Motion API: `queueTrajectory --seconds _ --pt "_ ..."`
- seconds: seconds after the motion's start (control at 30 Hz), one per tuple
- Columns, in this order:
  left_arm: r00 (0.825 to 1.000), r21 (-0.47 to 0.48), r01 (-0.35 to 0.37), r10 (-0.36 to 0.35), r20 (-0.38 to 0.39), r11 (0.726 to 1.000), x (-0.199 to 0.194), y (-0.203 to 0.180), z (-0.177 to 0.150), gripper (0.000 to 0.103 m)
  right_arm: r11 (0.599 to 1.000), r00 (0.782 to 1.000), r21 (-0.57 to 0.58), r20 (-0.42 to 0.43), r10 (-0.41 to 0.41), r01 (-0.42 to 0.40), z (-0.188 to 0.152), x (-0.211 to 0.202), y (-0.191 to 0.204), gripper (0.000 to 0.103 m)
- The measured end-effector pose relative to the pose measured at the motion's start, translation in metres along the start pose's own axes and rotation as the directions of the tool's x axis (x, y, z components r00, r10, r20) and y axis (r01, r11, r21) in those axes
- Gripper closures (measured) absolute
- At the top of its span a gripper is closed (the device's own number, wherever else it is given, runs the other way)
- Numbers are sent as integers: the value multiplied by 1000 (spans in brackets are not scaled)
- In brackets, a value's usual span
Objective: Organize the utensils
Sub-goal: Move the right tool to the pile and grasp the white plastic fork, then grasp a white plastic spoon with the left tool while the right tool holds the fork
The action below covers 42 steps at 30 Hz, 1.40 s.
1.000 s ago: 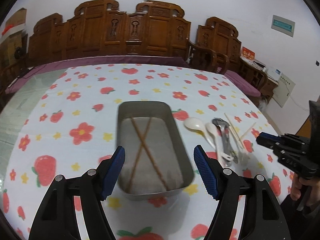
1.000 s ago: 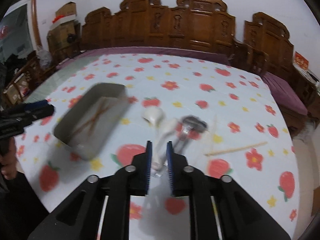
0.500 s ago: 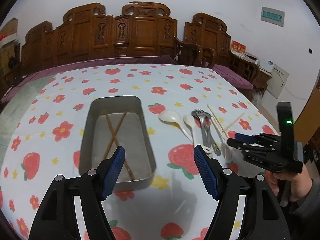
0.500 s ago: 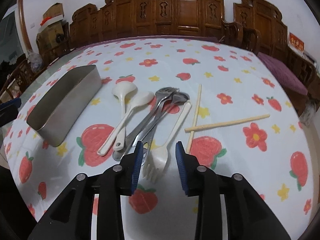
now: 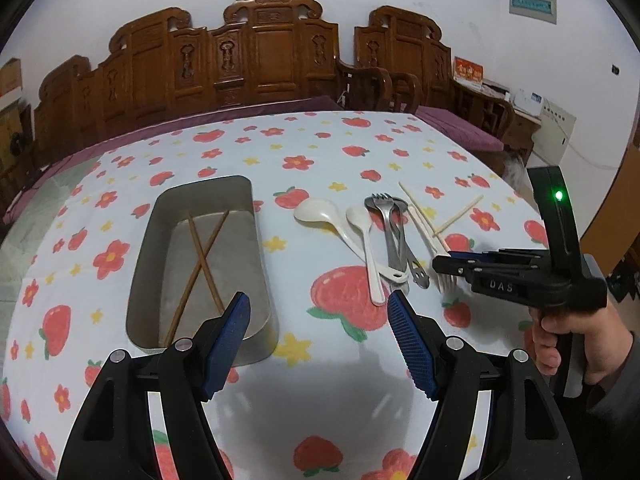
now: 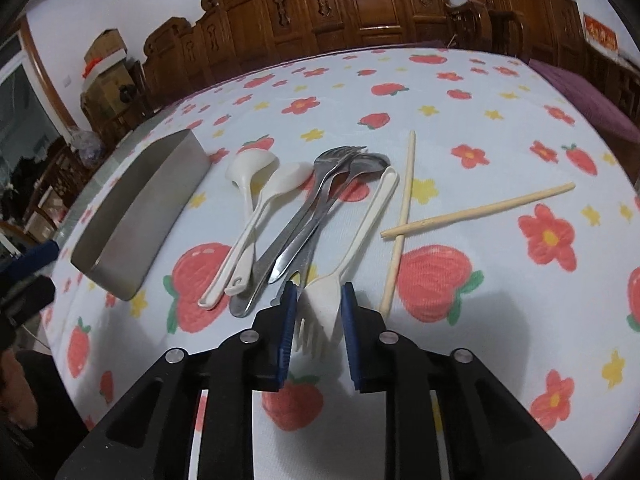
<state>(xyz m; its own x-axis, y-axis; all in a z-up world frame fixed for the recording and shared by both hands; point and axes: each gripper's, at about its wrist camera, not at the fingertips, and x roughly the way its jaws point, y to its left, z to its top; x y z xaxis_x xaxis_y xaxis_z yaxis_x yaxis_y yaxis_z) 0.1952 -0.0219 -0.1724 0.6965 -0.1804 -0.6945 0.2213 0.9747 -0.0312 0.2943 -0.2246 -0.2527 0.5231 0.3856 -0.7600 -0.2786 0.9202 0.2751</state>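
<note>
right wrist view: my right tool (image 6: pixel 318 312) straddles the white fork (image 6: pixel 326 300) head, blue pads not visibly touching. steel cutlery (image 6: pixel 308 216) and spoons (image 6: pixel 256 200) lie between fork and metal tray (image 6: pixel 140 204); chopsticks (image 6: pixel 404 216) beyond, on strawberry-print tabletop (image 6: pixel 460 92). my left tool (image 5: pixel 318 336) gapes wide near the tray.

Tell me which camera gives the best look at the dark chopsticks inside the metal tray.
The left wrist view. It looks down into the metal tray, so both dark chopsticks show, crossed on its floor. The right wrist view catches only the tray's outer wall; the chopsticks are hidden behind it.
</note>
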Motion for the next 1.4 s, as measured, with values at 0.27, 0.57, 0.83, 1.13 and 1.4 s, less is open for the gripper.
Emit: queueTrajectory --seconds 0.27,0.57,0.83,1.13,1.4 --pt "999 5 4 -4 -39 1000 19 -13 7 35 1000 1000 -12 14 27 -27 5 -8 3 98" --pt "995 77 7 1 -104 997 66 -41 15 51 998 995 -21 82 53 -52 12 -33 -6 98" --pt "986 50 16 -8 -167 999 106 -45 28 64 998 992 -4 107 62 -62 16 -41 -16 98" --pt "982 -1 38 -37 -186 999 138 -46 51 72 998 992 -5 109 69 -69 15 -42 -16 98" --pt "975 34 15 -7 -222 999 162 -54 55 87 998 992 2 107 66 -67 16 -41 -16 98"
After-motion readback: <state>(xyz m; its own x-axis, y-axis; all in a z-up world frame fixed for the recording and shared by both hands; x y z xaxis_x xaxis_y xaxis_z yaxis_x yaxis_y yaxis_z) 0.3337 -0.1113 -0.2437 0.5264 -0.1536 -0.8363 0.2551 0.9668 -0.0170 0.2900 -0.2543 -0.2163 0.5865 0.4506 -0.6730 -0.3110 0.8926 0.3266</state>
